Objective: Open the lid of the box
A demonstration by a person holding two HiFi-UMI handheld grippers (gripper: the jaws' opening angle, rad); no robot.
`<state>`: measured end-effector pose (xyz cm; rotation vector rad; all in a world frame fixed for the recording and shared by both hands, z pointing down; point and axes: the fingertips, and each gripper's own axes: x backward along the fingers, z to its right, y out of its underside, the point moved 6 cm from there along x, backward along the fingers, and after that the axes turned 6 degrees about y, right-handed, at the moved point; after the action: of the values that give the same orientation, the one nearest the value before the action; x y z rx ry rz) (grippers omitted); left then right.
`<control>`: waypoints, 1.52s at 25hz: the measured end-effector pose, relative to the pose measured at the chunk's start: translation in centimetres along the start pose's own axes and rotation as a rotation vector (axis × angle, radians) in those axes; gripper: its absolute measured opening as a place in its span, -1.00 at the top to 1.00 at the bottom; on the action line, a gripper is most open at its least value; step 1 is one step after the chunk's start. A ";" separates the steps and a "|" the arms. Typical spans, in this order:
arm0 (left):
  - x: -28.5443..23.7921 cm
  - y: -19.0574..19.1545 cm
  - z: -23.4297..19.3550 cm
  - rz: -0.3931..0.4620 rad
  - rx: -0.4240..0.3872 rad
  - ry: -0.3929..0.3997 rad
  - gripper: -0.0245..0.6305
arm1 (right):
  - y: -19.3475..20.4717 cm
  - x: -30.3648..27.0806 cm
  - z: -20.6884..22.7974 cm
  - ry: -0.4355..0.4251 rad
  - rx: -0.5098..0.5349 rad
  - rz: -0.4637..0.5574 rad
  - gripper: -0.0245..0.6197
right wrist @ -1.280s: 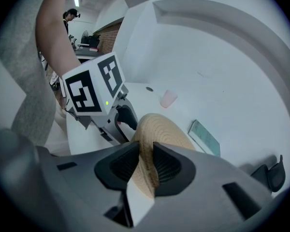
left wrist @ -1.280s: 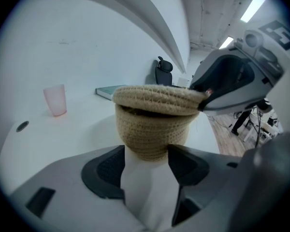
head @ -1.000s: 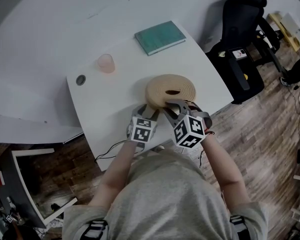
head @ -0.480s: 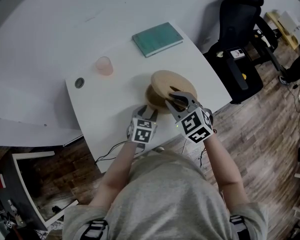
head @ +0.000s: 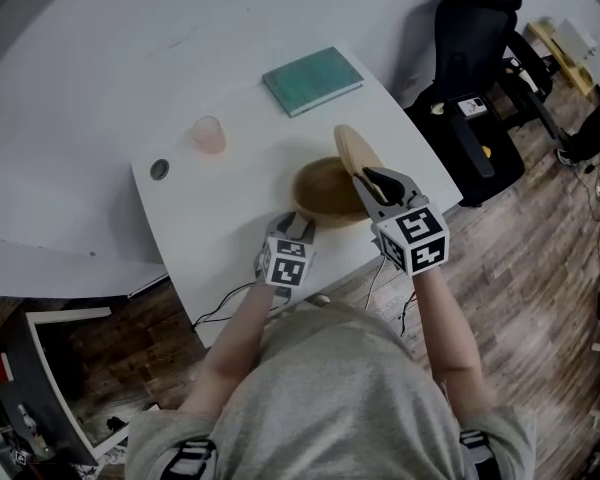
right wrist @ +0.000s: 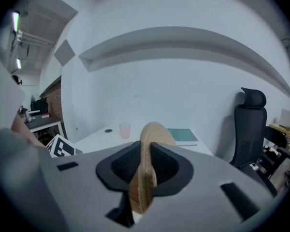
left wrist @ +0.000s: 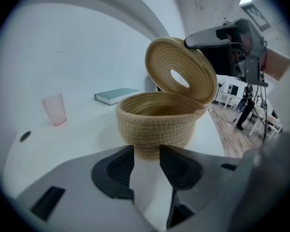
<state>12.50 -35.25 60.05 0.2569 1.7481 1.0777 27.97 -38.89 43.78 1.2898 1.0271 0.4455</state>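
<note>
- We take the woven box (head: pixel 325 196) as reference. It stands upright on the white table (head: pixel 210 208), mouth uncovered.
- Right gripper (right wrist: pixel 145 151): jaws have just been closing and are now clamped on the edge of the lid (head: pixel 352 148).
- Lid stands tilted on edge above the box's far-right rim; we cannot tell whether they touch.
- Left gripper (left wrist: pixel 147 151): jaws have just been closing and are part-open, tips at the foot of the box's near wall, with bare table between the pads.
- Pink cup (head: pixel 209 133) and green book (head: pixel 312 79) lie beyond the box.
</note>
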 end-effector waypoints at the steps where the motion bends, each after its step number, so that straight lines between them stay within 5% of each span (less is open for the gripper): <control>1: 0.1 0.0 0.1 -0.002 -0.003 0.000 0.45 | 0.0 0.2 0.2 0.009 -0.017 0.004 0.71; 20: 4.5 -0.1 1.1 0.058 -0.037 0.014 0.75 | 0.1 6.4 0.1 0.181 -0.260 0.106 0.71; 38: 17.4 3.2 3.1 0.205 0.007 0.126 0.86 | 0.7 16.1 -12.1 0.271 -0.384 0.212 0.71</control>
<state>6.21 -21.00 51.01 0.3870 1.8680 1.2579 26.49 -19.36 39.11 1.0111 0.9710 0.9530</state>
